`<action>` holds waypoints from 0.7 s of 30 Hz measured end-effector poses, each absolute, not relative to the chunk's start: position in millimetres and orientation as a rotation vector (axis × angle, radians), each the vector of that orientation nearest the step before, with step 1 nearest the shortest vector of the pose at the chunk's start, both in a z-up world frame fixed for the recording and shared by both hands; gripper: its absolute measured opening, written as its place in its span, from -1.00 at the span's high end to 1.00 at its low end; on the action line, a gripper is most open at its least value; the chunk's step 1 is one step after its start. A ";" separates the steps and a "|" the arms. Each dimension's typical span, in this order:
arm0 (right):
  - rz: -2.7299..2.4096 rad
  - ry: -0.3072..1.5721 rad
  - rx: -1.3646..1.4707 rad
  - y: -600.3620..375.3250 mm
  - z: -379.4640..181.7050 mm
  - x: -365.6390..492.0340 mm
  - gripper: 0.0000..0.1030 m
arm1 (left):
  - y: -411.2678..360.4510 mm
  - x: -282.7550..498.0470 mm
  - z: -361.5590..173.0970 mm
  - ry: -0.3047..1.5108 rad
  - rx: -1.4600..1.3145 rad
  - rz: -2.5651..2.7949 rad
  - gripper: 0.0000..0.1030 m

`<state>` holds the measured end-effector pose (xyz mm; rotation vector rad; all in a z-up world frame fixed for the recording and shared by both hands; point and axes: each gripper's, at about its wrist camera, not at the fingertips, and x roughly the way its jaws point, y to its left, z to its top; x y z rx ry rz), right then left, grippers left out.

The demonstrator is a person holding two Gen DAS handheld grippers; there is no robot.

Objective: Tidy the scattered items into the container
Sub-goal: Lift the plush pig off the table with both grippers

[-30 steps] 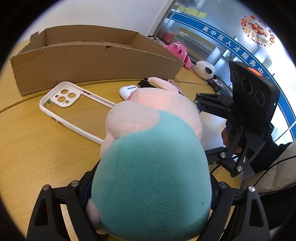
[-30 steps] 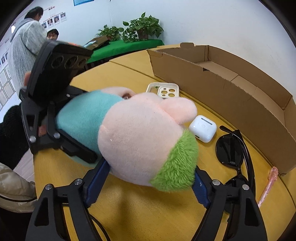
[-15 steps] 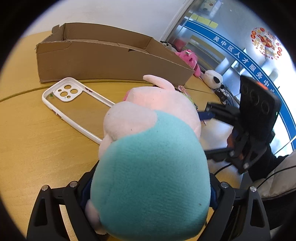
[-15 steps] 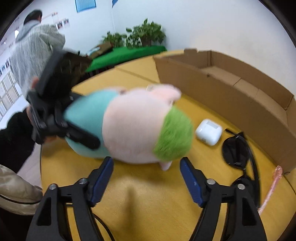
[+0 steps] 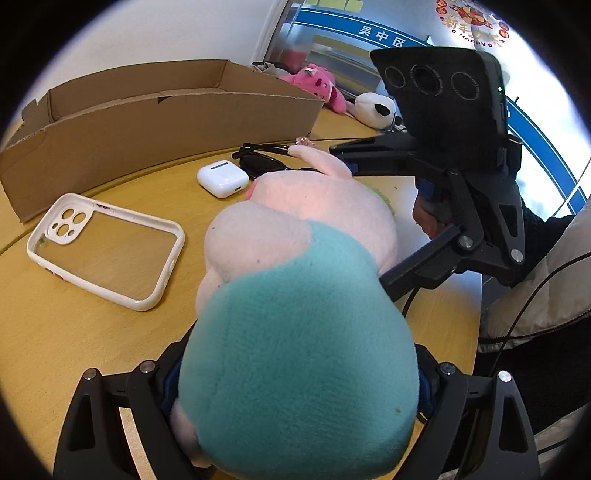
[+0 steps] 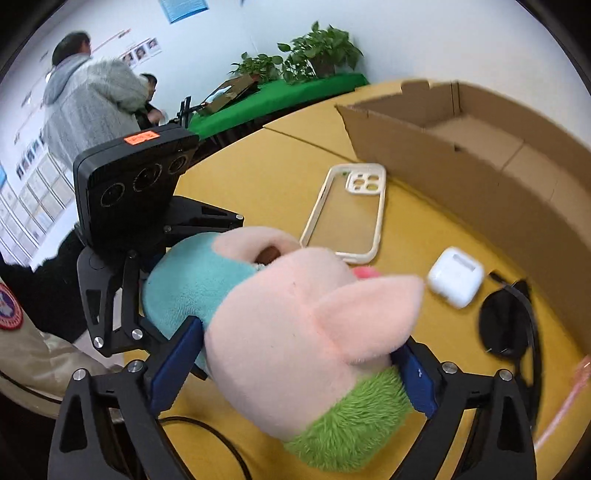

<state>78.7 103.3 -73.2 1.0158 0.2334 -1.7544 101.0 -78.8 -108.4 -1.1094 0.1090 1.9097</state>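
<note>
The left hand-held gripper [image 5: 295,384] pinches the pig plush toy [image 5: 303,295] by its teal body; the right hand-held gripper [image 6: 295,362] is opening around its pink head.

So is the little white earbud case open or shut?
Shut. The earbud case lies on the table with its lid down; only a thin seam shows, and no earbuds are in sight.

Upper right of left wrist view: blue wall band [image 5: 391,35] reads "吴中区" in white. Right of it, red round decoration [image 5: 471,18] reads "新年" and "HAPPY". Orange sticker [image 6: 142,137] on black camera housing: illegible.
</note>
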 end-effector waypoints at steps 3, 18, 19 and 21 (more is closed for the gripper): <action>-1.756 0.207 1.032 107.1 -77.9 82.5 -0.77 | -78.0 103.7 -108.6 0.131 -1.099 1.920 -0.78; -1.796 0.181 1.036 114.2 -79.1 88.4 -0.67 | -85.9 108.8 -106.1 0.032 -1.103 1.992 -0.79; -1.802 0.179 1.037 113.8 -78.5 88.0 -0.65 | -84.8 108.3 -104.5 0.031 -1.105 1.999 -0.78; -1.819 0.162 1.040 116.4 -76.0 88.7 -0.55 | -83.9 107.4 -100.8 0.023 -1.111 2.015 -0.70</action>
